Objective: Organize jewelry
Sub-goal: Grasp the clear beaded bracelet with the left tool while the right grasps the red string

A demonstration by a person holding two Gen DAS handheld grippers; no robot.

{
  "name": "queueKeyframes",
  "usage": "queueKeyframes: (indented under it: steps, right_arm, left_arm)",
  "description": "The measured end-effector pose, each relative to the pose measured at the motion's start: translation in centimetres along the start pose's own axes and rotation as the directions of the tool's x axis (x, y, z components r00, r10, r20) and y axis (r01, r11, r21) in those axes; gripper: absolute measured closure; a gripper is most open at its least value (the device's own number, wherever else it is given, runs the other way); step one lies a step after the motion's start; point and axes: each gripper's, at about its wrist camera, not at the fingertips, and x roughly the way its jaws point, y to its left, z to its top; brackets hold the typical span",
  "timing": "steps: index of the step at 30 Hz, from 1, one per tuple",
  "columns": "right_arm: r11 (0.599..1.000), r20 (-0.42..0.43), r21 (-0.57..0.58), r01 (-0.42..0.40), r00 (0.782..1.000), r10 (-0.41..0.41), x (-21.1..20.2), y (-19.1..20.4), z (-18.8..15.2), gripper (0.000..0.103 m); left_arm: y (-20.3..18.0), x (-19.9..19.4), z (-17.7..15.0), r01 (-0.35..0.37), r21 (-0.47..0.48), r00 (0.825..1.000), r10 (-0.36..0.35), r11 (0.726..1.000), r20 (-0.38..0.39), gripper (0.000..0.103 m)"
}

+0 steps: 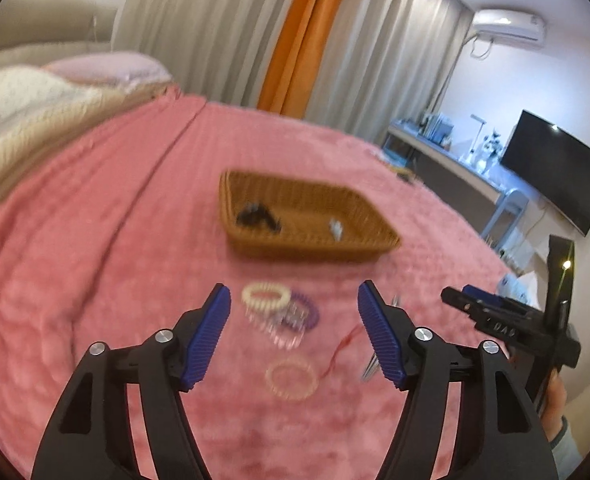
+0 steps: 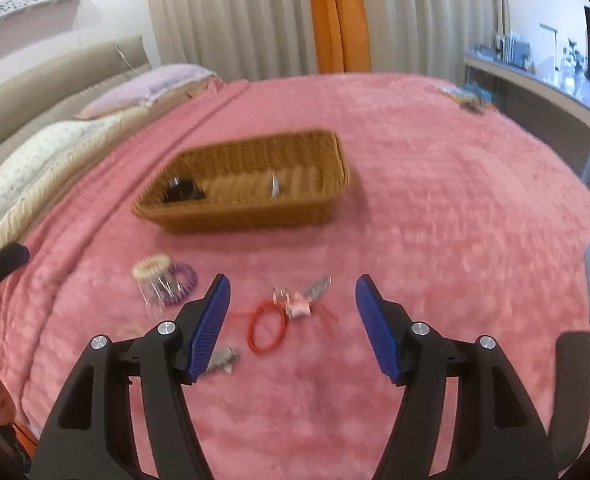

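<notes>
Pink plush blanket (image 2: 435, 208) covers the bed and carries all the jewelry. Near the left gripper (image 1: 293, 332) lie a cream spiral hair tie (image 1: 265, 297), a purple spiral hair tie (image 1: 307, 309) touching it, a clear spiral tie (image 1: 287, 330) overlapping both, and a pale peach ring-shaped tie (image 1: 291, 380) apart from them, closer to the camera. In the right wrist view a red cord loop (image 2: 266, 330) lies between the fingers of the right gripper (image 2: 292, 326), with a small pink-and-silver clip cluster (image 2: 301, 300) just beside it and a silver clip (image 2: 223, 358) partly hidden behind the left finger. Motion blur prevents finer identification. Wicker basket (image 2: 255, 216), brown and rectangular, sits on the blanket beyond the loose pieces; it holds a black item (image 2: 181, 192) at one end and a small silver-white item (image 2: 275, 188) toward the middle, well apart. Both grippers hover above the blanket with jaws wide apart, holding nothing.
</notes>
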Motion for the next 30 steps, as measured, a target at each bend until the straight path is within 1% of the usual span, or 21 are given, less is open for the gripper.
queueKeyframes:
  steps: [3,4,6,8,10,13,14,15,17,20,21,23,24,25,26,27,28,30]
  right_arm:
    - [1.000,-0.062,-0.008,-0.005,0.998,0.005,2.0,0.3,-1.2,0.043]
    - [1.000,-0.076,-0.008,-0.008,0.997,0.007,2.5,0.3,-1.6,0.046]
    - [1.000,-0.116,-0.005,-0.015,0.993,0.014,3.8,0.5,-2.1,0.054]
    - [1.000,-0.153,0.005,-0.019,0.988,0.020,5.0,0.5,-2.6,0.068]
    - [1.000,-0.171,0.009,-0.019,0.985,0.021,5.7,0.7,-2.9,0.071]
    - [1.000,-0.186,0.009,-0.012,0.983,0.013,6.6,0.8,-3.0,0.073]
    - [1.000,-0.187,0.008,-0.004,0.982,0.005,6.8,0.9,-3.0,0.073]
    - [1.000,-0.188,0.006,0.003,0.982,-0.002,7.0,0.9,-2.9,0.074]
    - [1.000,-0.191,0.000,0.021,0.981,-0.020,7.4,1.1,-2.6,0.078]
    - [0.999,-0.197,-0.032,0.040,0.979,-0.046,8.3,1.7,-2.3,0.081]
    - [0.998,-0.195,-0.044,0.038,0.980,-0.046,8.3,1.9,-2.2,0.083]
    - [0.997,-0.191,-0.068,0.020,0.981,-0.033,8.2,2.3,-2.3,0.095]
    - [0.997,-0.189,-0.076,0.017,0.982,-0.031,8.1,2.4,-2.4,0.096]
    - [0.997,-0.187,-0.080,0.014,0.982,-0.028,8.0,2.5,-2.4,0.099]
    - [0.997,-0.184,-0.081,0.004,0.983,-0.019,7.9,2.5,-2.5,0.100]
    - [0.997,-0.182,-0.079,-0.004,0.983,-0.011,7.8,2.5,-2.5,0.100]
    - [0.997,-0.179,-0.075,-0.011,0.984,-0.003,7.6,2.4,-2.5,0.100]
    - [0.997,-0.175,-0.068,-0.021,0.984,0.009,7.1,2.2,-2.7,0.100]
  left_arm:
    - [1.2,1.9,-1.5,-0.006,-0.025,0.998,0.004,1.000,-0.058,0.038]
    - [1.5,2.5,-1.9,-0.011,-0.028,0.997,0.009,1.000,-0.076,0.038]
    - [2.0,3.6,-2.8,-0.025,-0.026,0.993,0.022,0.999,-0.113,0.038]
    - [2.4,4.3,-3.6,-0.026,-0.022,0.990,0.023,0.999,-0.139,0.038]
    - [2.5,4.8,-4.3,-0.030,-0.019,0.986,0.027,0.999,-0.162,0.038]
    - [2.8,5.9,-5.2,-0.030,-0.019,0.978,0.025,0.999,-0.208,0.041]
    - [2.7,6.1,-5.3,-0.031,-0.017,0.976,0.027,0.999,-0.218,0.043]
    - [2.6,6.4,-5.5,-0.030,-0.015,0.973,0.026,0.999,-0.228,0.048]
    - [2.4,7.1,-5.8,-0.031,-0.006,0.966,0.028,1.000,-0.256,0.050]
    - [2.0,8.2,-6.2,-0.059,0.014,0.955,0.060,0.998,-0.289,0.058]
    - [1.9,8.7,-6.4,-0.073,0.023,0.950,0.076,0.997,-0.302,0.063]
    - [1.6,8.9,-6.5,-0.102,0.048,0.947,0.111,0.994,-0.302,0.067]
    - [1.4,8.9,-6.5,-0.109,0.058,0.946,0.122,0.992,-0.300,0.068]
    - [1.3,9.0,-6.5,-0.112,0.067,0.945,0.127,0.991,-0.301,0.074]
    - [1.2,9.0,-6.5,-0.113,0.075,0.944,0.130,0.991,-0.302,0.079]
    - [1.1,9.0,-6.5,-0.110,0.082,0.944,0.130,0.991,-0.304,0.089]
    - [1.0,9.0,-6.6,-0.108,0.088,0.944,0.130,0.990,-0.304,0.094]
    - [0.6,8.8,-6.7,-0.105,0.106,0.946,0.132,0.989,-0.296,0.095]
